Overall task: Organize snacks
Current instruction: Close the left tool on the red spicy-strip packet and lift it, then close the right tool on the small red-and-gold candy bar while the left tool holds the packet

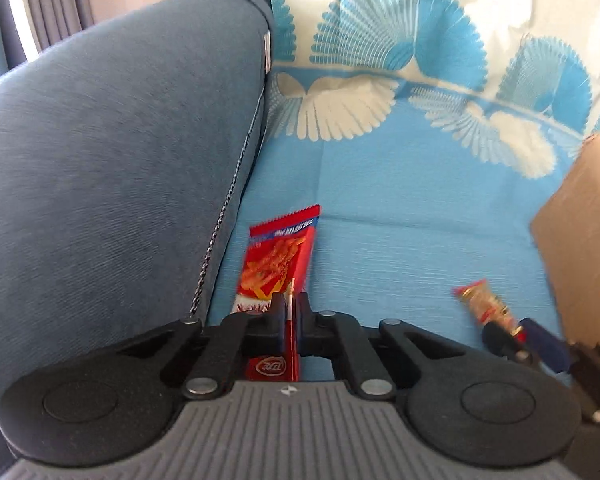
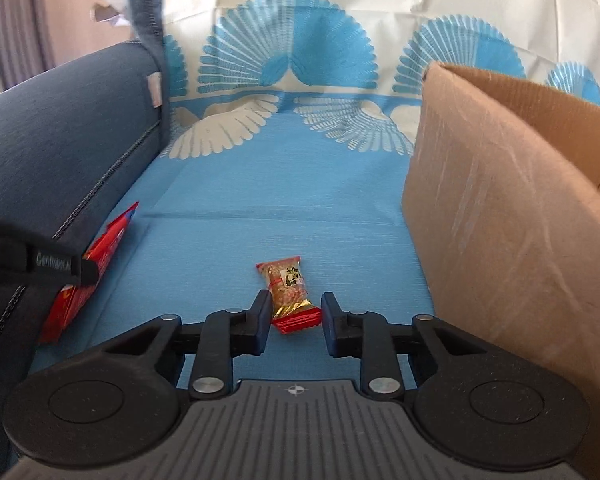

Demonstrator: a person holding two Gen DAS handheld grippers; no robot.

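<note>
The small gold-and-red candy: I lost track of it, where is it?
In the right wrist view the small candy lies on the blue cloth, between the right gripper fingers, left of the cardboard box.

Glossy foil wrapper (image 2: 290,294); matt cardboard box (image 2: 512,216); woven cloth (image 2: 260,200).

black linkage grippers (image 2: 294,318), blue pads, ribbed grey bases.

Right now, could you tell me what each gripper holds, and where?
Left gripper pinches the red snack packet at its near edge. Right gripper straddles the small candy, unclamped.
</note>
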